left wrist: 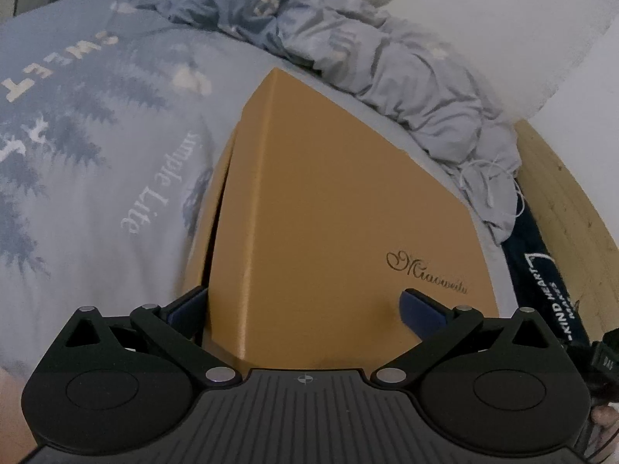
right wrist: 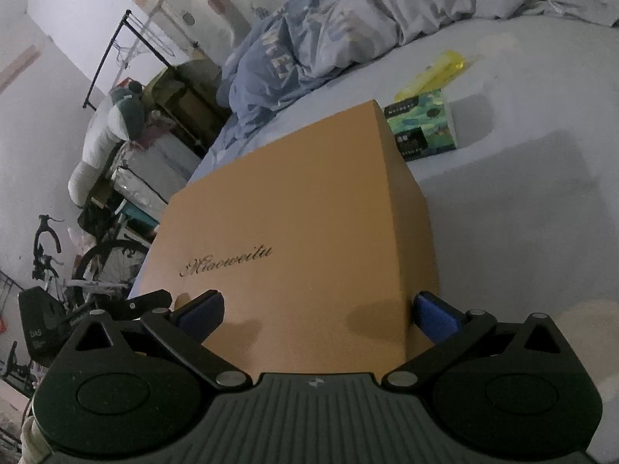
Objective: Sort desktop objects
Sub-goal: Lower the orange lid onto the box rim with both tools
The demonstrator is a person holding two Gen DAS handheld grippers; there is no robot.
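Observation:
A tan cardboard box (left wrist: 321, 201) with script lettering lies on the bed; it also shows in the right wrist view (right wrist: 309, 232). My left gripper (left wrist: 305, 305) is spread wide over the box's near corner, one blue pad (left wrist: 189, 307) at its side flap, the other pad (left wrist: 421, 309) on the lid. My right gripper (right wrist: 321, 313) is spread wide too, one pad (right wrist: 201, 311) on the lid, the other pad (right wrist: 437, 315) at the box's right side. Whether either pair presses the box is unclear.
A green patterned packet (right wrist: 423, 125) and a yellow wrapper (right wrist: 437, 71) lie on the sheet beyond the box. A crumpled blue-grey duvet (left wrist: 348, 38) lies at the far side. A wooden bed edge (left wrist: 561, 201) is right. A bicycle (right wrist: 77, 263) and clutter stand left of the bed.

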